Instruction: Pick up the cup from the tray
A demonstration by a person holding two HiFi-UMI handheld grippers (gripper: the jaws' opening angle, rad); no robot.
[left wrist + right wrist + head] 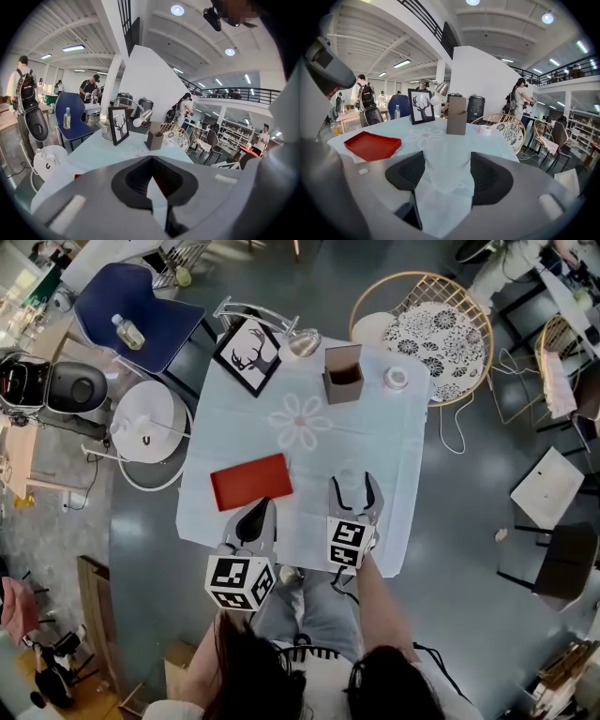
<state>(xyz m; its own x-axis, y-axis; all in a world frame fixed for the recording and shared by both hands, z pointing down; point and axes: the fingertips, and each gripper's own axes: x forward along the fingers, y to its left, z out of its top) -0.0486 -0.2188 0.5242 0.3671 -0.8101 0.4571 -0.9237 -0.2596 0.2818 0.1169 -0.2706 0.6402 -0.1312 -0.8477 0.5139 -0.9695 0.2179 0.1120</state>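
Note:
A translucent cup [446,165] stands between the jaws of my right gripper [446,173], and both dark pads press its sides. In the head view the cup [351,478] is over the pale blue tablecloth [309,442], right of the red tray [251,481] and off it. The tray [372,145] holds nothing. My right gripper [354,486] is near the table's front right. At the front edge, just below the tray, my left gripper [259,514] is shut and empty, its pads [136,180] meeting at the tips.
At the far side of the table stand a framed deer picture [247,355], a desk lamp [300,341], a brown box [344,374] and a tape roll [397,378]. A wicker chair [436,329], a blue chair [141,315] and a white stool [150,423] surround the table.

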